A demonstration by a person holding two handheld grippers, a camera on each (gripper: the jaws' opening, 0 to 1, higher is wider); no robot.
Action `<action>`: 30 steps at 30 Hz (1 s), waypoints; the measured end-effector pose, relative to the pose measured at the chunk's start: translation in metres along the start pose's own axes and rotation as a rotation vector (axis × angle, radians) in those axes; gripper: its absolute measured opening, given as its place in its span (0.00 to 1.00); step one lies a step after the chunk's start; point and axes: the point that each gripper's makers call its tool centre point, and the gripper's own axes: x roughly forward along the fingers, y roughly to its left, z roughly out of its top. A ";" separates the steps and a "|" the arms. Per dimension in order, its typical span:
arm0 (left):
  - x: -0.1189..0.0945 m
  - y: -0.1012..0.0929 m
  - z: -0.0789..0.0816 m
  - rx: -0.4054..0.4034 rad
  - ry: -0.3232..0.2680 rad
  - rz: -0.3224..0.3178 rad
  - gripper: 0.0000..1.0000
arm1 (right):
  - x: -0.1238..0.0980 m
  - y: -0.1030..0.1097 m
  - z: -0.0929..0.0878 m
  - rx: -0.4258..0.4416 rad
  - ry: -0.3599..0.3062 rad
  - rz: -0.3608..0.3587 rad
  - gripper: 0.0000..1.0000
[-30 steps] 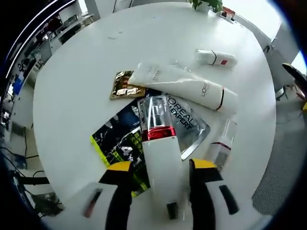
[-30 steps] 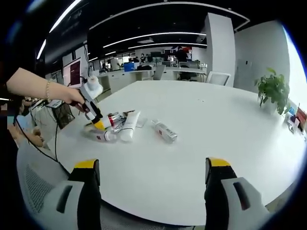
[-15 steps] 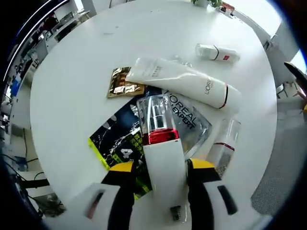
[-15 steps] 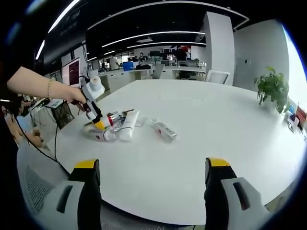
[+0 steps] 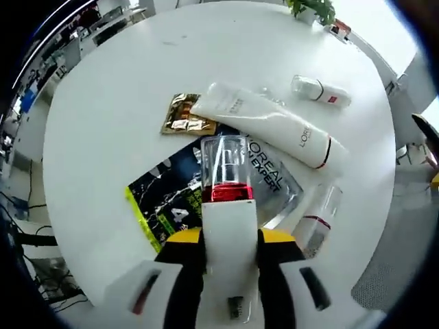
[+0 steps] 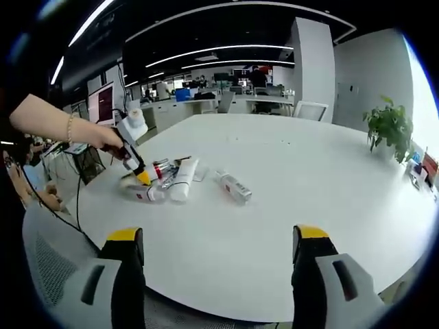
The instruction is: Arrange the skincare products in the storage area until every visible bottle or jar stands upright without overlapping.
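And there it is: our left gripper [image 5: 230,250] has closed in on the white bottle with the red band and clear cap [image 5: 228,205]. A second ago the yellow-tipped jaws stood apart with daylight on either side of the bottle; now both press flat against its white body, which runs straight out ahead between them, cap end farthest from us. Just beyond the cap lies the dark L'Oreal sachet [image 5: 178,199], partly under the bottle, and past that the long white tube [image 5: 271,125] lies on its side across our line, one end over the gold foil packet [image 5: 184,116] ahead and to the left. Farther out, ahead and to the right, a small white bottle [image 5: 321,91] lies flat, and close on our right a clear bottle with a red ring [image 5: 317,218] lies beside the sachet. All of it sits on the round white table [image 5: 110,103].

Over on our right gripper [image 6: 216,257], no change: jaws wide apart, nothing between them, hovering over the near table edge. Far ahead to its left we see a hand [image 6: 103,137] working the left gripper over the cluster of products.
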 end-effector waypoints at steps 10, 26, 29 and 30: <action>-0.016 0.008 -0.001 -0.012 -0.045 0.007 0.33 | -0.001 0.000 0.001 0.004 -0.006 0.002 0.89; -0.064 -0.017 0.032 -0.093 -0.279 -0.139 0.33 | -0.001 0.004 0.003 0.008 -0.014 0.030 0.89; -0.076 -0.023 0.036 -0.145 -0.326 -0.168 0.33 | -0.001 0.006 0.002 0.002 -0.008 0.042 0.89; -0.076 -0.020 0.040 -0.154 -0.333 -0.173 0.33 | -0.001 0.007 0.002 0.001 -0.006 0.048 0.89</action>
